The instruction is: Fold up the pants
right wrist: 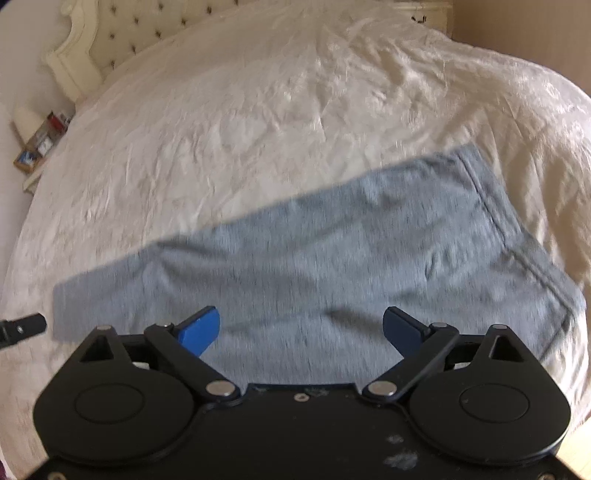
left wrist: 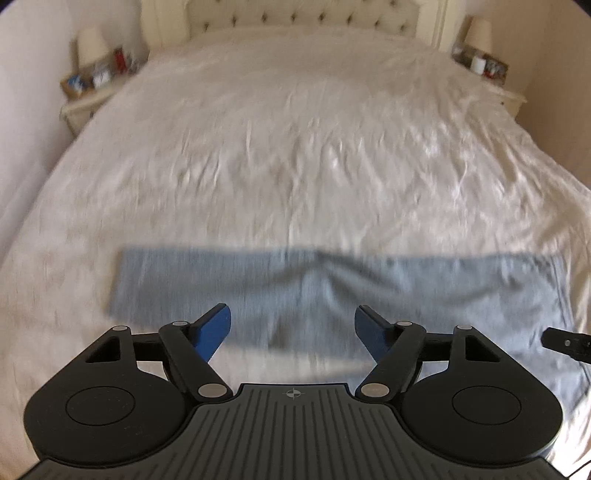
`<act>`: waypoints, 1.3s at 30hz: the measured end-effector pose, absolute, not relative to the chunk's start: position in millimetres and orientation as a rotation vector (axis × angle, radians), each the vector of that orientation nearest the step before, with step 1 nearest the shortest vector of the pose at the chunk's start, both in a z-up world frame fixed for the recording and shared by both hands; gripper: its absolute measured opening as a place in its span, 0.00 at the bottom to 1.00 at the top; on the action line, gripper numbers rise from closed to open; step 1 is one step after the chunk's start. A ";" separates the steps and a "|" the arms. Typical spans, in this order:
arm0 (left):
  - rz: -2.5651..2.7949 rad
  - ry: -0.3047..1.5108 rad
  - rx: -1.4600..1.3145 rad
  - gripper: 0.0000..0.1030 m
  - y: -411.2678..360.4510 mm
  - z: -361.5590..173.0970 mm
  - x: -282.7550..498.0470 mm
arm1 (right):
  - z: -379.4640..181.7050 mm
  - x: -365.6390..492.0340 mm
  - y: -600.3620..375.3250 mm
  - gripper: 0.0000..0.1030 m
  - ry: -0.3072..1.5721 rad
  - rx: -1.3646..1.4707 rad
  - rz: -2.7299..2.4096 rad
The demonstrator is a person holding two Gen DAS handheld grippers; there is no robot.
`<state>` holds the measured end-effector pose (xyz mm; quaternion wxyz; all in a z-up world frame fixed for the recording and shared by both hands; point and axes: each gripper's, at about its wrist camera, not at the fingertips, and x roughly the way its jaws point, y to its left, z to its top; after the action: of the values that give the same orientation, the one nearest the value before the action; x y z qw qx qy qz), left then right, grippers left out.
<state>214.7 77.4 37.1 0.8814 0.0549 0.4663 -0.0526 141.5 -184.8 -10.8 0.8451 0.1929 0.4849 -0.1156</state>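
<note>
Grey pants (left wrist: 332, 291) lie flat across the near part of a white bed (left wrist: 295, 147), folded lengthwise, leg end at the left and waistband at the right (right wrist: 491, 206). My left gripper (left wrist: 293, 326) hangs above the near edge of the pants with its blue fingers apart and nothing between them. My right gripper (right wrist: 301, 326) hovers over the wider waist half of the pants (right wrist: 332, 258), open as well, holding nothing. The tip of the right gripper shows at the right edge of the left wrist view (left wrist: 565, 341); the left one's tip shows at the left edge of the right wrist view (right wrist: 22, 326).
A tufted headboard (left wrist: 303, 16) stands at the far end of the bed. Nightstands with lamps and small items flank it, one at the left (left wrist: 92, 74) and one at the right (left wrist: 484, 62). Crumpled white bedding spreads beyond the pants.
</note>
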 end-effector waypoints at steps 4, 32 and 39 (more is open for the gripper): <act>-0.099 0.900 0.111 0.71 68.1 54.4 242.5 | -2.6 181.5 -195.0 0.97 0.979 0.406 -0.217; 0.076 1.235 0.004 0.71 128.5 -78.5 303.9 | -200.1 399.6 -183.4 0.62 1.377 0.666 -0.481; 0.053 1.232 -0.065 0.71 137.7 -79.2 322.8 | -178.7 348.8 -173.7 0.07 1.304 0.618 -0.308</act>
<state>322.8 137.7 -79.2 0.8154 -0.0306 0.5776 0.0251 348.8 -173.7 -178.7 0.7400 0.2817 0.5944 -0.1404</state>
